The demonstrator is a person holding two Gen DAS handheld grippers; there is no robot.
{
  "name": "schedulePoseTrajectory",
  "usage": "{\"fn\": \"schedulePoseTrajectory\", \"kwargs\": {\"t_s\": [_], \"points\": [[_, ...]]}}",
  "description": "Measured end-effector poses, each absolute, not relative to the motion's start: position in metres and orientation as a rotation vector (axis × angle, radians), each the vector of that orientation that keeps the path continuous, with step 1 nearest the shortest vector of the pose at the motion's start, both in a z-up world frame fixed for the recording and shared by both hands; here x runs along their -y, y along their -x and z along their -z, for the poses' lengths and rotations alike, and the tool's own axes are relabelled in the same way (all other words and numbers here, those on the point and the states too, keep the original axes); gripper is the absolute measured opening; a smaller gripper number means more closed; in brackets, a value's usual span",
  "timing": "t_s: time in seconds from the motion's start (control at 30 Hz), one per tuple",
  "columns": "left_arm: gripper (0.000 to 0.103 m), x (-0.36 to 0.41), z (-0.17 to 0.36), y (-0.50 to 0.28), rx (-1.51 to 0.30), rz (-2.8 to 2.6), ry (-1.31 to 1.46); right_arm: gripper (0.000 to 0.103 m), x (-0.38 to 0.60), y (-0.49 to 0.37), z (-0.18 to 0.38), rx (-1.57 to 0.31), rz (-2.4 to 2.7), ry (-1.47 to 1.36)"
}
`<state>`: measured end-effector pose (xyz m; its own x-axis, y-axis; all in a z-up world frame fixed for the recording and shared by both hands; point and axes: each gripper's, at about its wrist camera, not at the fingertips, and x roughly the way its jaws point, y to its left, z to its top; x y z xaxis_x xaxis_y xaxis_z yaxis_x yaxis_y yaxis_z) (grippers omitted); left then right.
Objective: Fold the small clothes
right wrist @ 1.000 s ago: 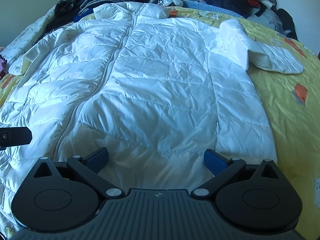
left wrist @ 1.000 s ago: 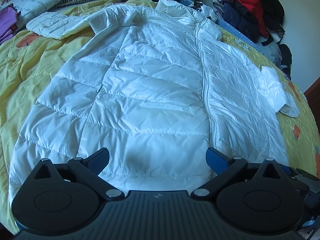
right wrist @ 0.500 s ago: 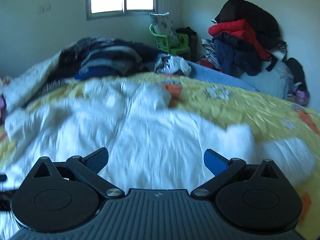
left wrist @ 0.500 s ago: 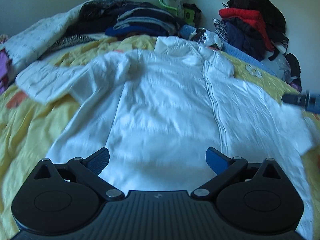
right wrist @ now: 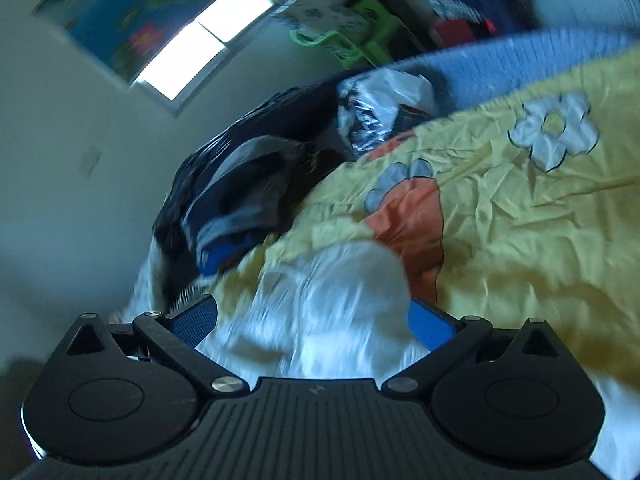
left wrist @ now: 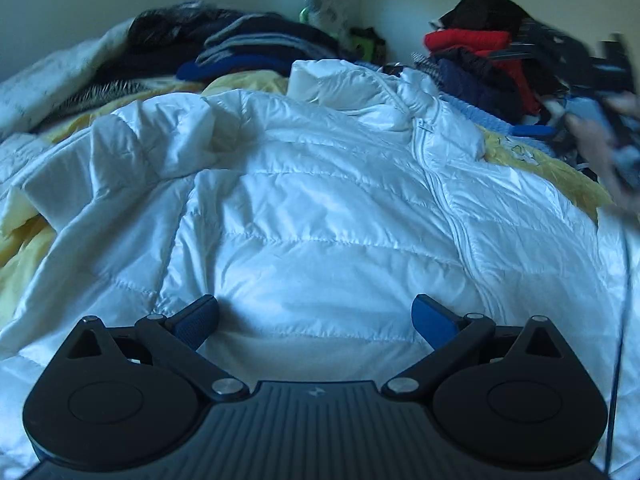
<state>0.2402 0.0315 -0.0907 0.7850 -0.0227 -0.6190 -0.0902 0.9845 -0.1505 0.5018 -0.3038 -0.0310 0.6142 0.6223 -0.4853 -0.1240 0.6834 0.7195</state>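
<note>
Across the yellow flower-printed bedspread (right wrist: pixel 540 216), a white quilted puffer jacket (left wrist: pixel 320 216) lies front-up and zipped, its collar toward the far wall and window, its hem nearest me. Its long axis runs from my left gripper (left wrist: pixel 316 316) straight away toward the collar, with the zip (left wrist: pixel 444 200) a little right of centre in the left wrist view. One sleeve is bunched out to the left; the other side runs off past the frame's right edge.

I hold the left gripper low above the hem, its blue-padded fingers (left wrist: pixel 198 320) spread wide with nothing between them.

My right gripper (right wrist: pixel 312 320) is rolled sharply, the room tilted in its blurred view. It too stands wide open. White jacket fabric (right wrist: pixel 328 296), probably a sleeve or shoulder, lies between and just beyond its fingers, but I cannot tell whether the pads touch it. It shows as a dark smear at the right edge of the left wrist view.

I judge the fold barely begun: the body is spread flat, no panel turned over. The step in hand looks like reaching for the right sleeve. The next move calls for closing on that sleeve near its end, then carrying it across the zip line onto the chest without dragging the slippery shell askew.

Dark piled clothes (left wrist: pixel 256 44) and a red garment (left wrist: pixel 464 40) crowd the far side.
</note>
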Motion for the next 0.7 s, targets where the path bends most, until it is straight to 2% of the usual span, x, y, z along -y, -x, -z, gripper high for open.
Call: {"fn": "schedulePoseTrajectory", "kwargs": {"t_s": [0.27, 0.43, 0.47, 0.53, 0.57, 0.6, 0.7], "points": [[0.103, -0.059, 0.094, -0.23, -0.572, 0.028, 0.373, 0.102, 0.28, -0.593, 0.084, -0.958, -0.493, -0.687], [0.103, -0.069, 0.094, -0.228, -0.541, 0.054, 0.455, 0.095, 0.254, -0.617, 0.097, -1.021, -0.597, -0.677], [0.103, -0.069, 0.094, -0.228, -0.54, 0.055, 0.458, 0.088, 0.25, -0.618, 0.097, -1.025, -0.62, -0.674], [0.103, -0.071, 0.095, -0.227, -0.537, 0.057, 0.468, 0.065, 0.242, -0.615, 0.095, -1.02, -0.647, -0.649], [0.103, -0.071, 0.095, -0.227, -0.536, 0.058, 0.472, 0.04, 0.238, -0.612, 0.092, -1.019, -0.656, -0.613], [0.103, -0.072, 0.095, -0.227, -0.535, 0.058, 0.474, 0.025, 0.234, -0.608, 0.089, -1.013, -0.663, -0.576], [0.103, -0.072, 0.096, -0.228, -0.536, 0.057, 0.476, 0.023, 0.231, -0.593, 0.073, -0.939, -0.666, -0.53]]}}
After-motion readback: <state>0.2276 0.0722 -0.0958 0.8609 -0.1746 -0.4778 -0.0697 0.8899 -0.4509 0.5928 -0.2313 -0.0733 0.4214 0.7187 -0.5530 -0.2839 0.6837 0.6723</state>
